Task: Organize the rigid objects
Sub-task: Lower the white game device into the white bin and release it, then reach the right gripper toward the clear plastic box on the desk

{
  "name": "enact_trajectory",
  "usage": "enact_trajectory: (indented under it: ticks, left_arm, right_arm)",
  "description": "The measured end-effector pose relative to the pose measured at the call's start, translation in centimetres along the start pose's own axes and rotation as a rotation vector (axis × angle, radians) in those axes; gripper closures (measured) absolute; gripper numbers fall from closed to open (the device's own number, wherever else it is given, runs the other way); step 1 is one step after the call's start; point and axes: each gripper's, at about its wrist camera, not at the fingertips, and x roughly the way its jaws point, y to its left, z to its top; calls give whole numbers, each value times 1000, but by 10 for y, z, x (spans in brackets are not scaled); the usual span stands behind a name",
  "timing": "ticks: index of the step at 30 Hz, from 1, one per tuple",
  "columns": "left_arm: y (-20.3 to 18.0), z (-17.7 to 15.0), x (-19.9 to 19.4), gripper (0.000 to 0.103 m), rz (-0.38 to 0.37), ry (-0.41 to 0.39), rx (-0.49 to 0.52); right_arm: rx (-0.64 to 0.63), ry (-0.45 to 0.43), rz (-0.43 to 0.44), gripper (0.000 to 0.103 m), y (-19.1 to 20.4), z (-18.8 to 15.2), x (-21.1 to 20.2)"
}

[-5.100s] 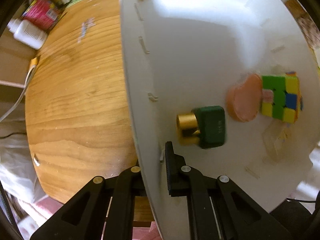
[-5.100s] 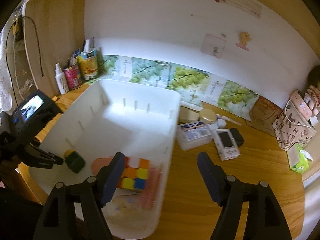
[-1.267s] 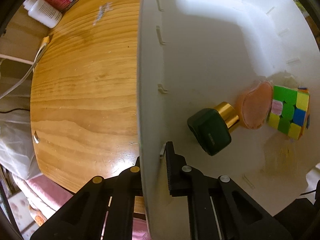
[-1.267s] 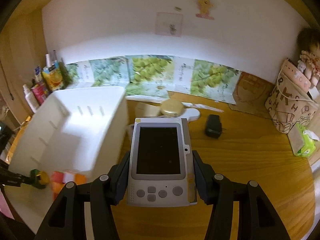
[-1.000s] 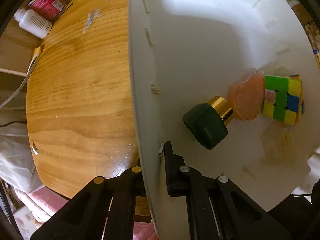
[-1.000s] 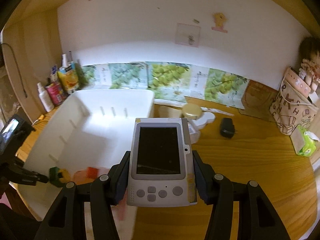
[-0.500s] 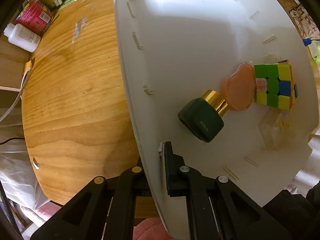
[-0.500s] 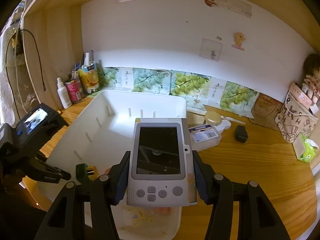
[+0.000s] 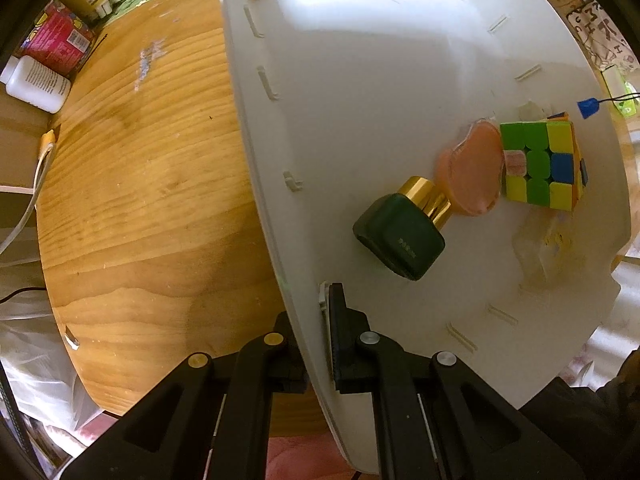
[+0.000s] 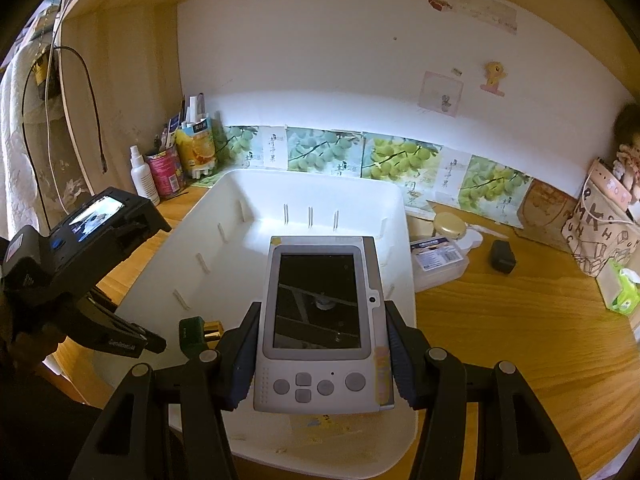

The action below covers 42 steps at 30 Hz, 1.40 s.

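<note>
R gripper [image 10: 320, 354] clamped on grey handheld electronic dictionary [image 10: 320, 322], one finger on each long side, screen up, button end toward camera; held above white plastic bin [image 10: 240, 240], over its near half. L gripper [image 9: 316, 320] pinched on bin's side wall near a corner, one finger outside, one inside. Inside bin, from L wrist view: dark green bottle w/ gold cap [image 9: 402, 230] lying on its side at approx 12 o'clock from L fingertips; pink heart-shaped case [image 9: 472, 172] touching gold cap at 1 o'clock; Rubik's cube [image 9: 540, 164] just beside case, further toward 2 o'clock. Bin on wooden desk [image 10: 520, 320]. On desk at 3 o'clock of bin: clear labelled box [image 10: 438, 264], black adapter [image 10: 503, 257].
</note>
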Motion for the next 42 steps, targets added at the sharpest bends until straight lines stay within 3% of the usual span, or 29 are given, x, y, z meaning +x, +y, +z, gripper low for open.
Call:
enact_trajectory:
  ticks: [6, 8, 10, 12, 25, 42]
  left_arm:
    - [-4, -2, -2, 96, 4, -1, 9]
    - [-5, -3, -1, 96, 5, -1, 7]
    - [-6, -3, -1, 96, 11, -1, 3]
    - [-9, -3, 1, 96, 16, -1, 1]
    - [-13, 0, 1, 96, 33, 4, -82]
    - [7, 1, -5, 96, 63, -18, -291]
  right_arm:
    - [17, 30, 14, 45, 1, -2, 8]
    - [19, 17, 15, 41, 1, -3, 7]
    - [31, -22, 26, 26, -1, -1, 1]
    - [43, -54, 26, 22, -3, 1, -4]
    - [50, -50, 27, 22, -32, 7, -7]
    - [174, 79, 95, 22, -130, 27, 21]
